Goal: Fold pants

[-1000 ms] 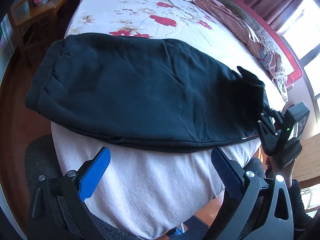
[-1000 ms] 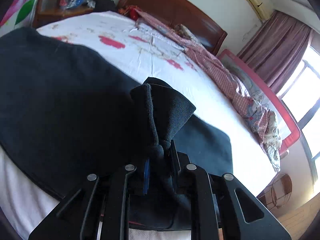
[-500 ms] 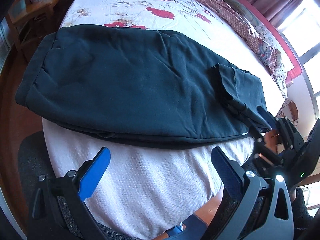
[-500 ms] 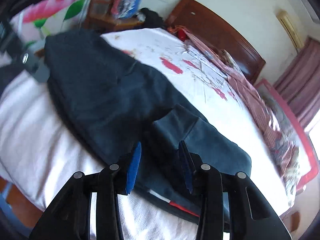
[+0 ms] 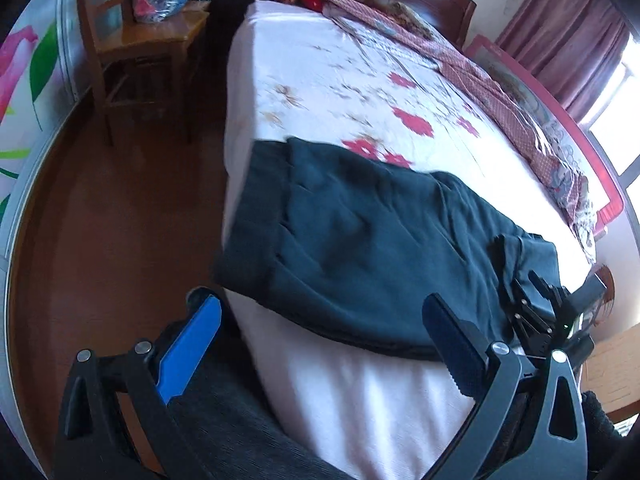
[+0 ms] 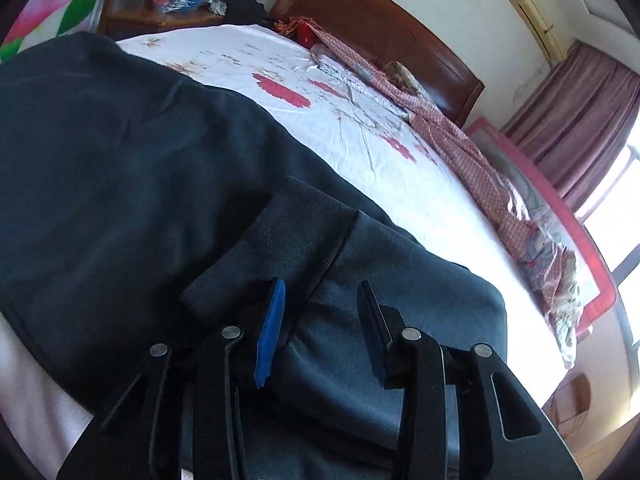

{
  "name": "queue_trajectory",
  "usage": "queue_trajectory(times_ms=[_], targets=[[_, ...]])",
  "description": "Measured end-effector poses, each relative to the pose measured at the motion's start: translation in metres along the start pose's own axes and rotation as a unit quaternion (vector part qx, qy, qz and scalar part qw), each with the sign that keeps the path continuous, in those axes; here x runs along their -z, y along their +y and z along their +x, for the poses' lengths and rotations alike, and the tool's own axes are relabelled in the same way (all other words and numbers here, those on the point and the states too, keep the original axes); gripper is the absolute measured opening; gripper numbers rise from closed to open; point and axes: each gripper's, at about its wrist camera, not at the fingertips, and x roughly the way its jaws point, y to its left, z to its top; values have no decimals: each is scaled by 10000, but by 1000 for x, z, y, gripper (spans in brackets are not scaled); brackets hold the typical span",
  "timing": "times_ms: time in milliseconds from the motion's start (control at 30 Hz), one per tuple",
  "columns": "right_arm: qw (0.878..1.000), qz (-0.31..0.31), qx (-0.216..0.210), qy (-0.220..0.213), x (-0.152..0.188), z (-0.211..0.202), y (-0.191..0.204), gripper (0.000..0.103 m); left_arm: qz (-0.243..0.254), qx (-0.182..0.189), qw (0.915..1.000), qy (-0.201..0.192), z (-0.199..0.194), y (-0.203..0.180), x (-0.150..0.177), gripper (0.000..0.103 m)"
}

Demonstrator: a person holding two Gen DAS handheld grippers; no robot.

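Now the dark pants [image 5: 360, 248] are lying across the near end of the bed [image 5: 320, 92].

My left claw [image 5: 320, 344] is hanging wide open, holding nothing, by the bed's near corner. My right claw [image 6: 320, 320] is sitting open over the folded-back cuff [image 6: 280, 240], its fingers [image 6: 272, 332] not squeezing the cloth. Behind, a wooden chair [image 5: 132, 40] is standing beside the bed.

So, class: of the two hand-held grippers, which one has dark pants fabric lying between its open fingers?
The right gripper: the dark teal fleece pants lie between its fingers. The left gripper hangs at the mattress edge.
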Motion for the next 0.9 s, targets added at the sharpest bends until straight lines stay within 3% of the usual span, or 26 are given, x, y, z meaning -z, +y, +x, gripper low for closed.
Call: queue_trajectory(times_ms=[100, 167, 267, 367, 467, 667, 833, 900], targets=[[9999, -93, -7, 112, -5, 4, 2, 38, -90, 105, 9999, 24, 10, 40, -21, 101], [9995, -267, 89, 158, -6, 9, 12, 38, -370, 529, 9976, 259, 24, 63, -30, 101], [9989, -335, 128, 289, -6, 9, 19, 38, -1149, 1300, 9831, 578, 49, 92, -32, 101], [9981, -402, 144, 443, -13, 10, 24, 38, -1508, 1711, 9705, 775, 70, 99, -22, 101], [9965, -598, 225, 540, -17, 7, 30, 38, -2020, 2293, 9491, 767, 87, 101, -10, 101], [9936, -821, 269, 723, -23, 6, 36, 38, -2815, 3097, 9056, 691, 113, 100, 19, 101], [9923, -912, 336, 773, -25, 6, 41, 38, -2864, 3069, 9073, 258, 111, 92, 29, 97], [9922, -912, 351, 770, -24, 5, 42, 38, -2992, 3035, 9046, 110, 109, 94, 33, 77]])
